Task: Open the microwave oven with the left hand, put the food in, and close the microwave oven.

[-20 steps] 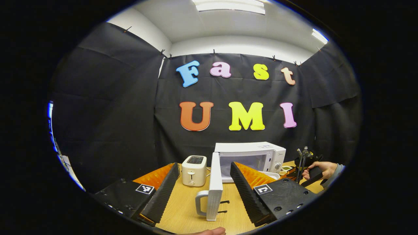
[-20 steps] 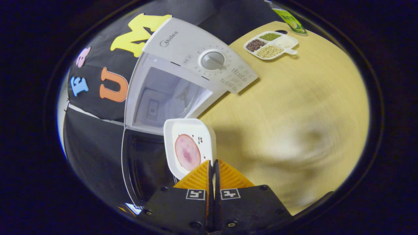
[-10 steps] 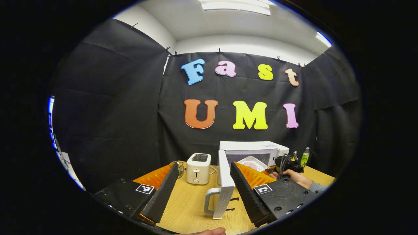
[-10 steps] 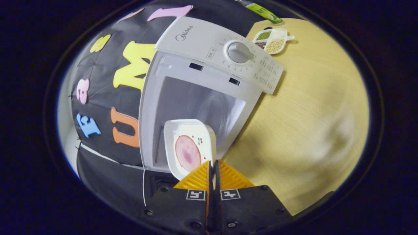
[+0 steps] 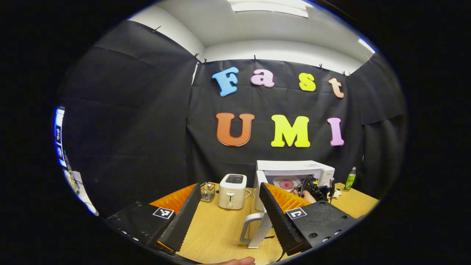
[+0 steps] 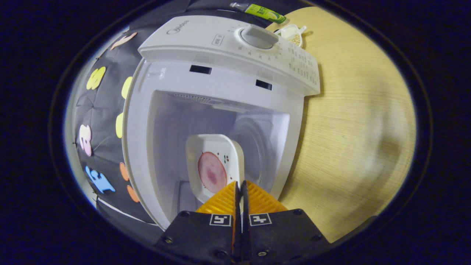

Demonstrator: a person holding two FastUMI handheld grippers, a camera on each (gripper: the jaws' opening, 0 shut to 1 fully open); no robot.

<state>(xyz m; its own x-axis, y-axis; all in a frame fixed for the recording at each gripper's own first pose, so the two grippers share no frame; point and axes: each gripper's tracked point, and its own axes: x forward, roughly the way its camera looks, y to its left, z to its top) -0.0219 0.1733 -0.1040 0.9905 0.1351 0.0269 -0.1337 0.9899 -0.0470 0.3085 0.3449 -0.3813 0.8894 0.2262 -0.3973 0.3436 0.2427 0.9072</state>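
The white microwave (image 6: 235,48) stands on the wooden table with its door (image 5: 259,224) swung open toward me. My right gripper (image 6: 240,184) is shut on the rim of a white square plate (image 6: 224,147) carrying a pink slice of food (image 6: 212,172), and the plate sits inside the oven's cavity. In the left gripper view the plate (image 5: 286,183) shows inside the microwave (image 5: 294,167), with the right gripper (image 5: 312,186) and a hand behind it. My left gripper (image 5: 230,191) is open, held back from the door with nothing between its fingers.
A white toaster (image 5: 232,186) and a small wire holder (image 5: 208,191) stand left of the microwave. A green bottle (image 5: 350,178) stands at the far right, and a divided dish of beans (image 6: 292,33) lies beside the microwave. The wooden table (image 6: 353,129) stretches right.
My right gripper has carried the plate forward from in front of the microwave into its cavity. The left gripper view has shifted, with the door now farther right.
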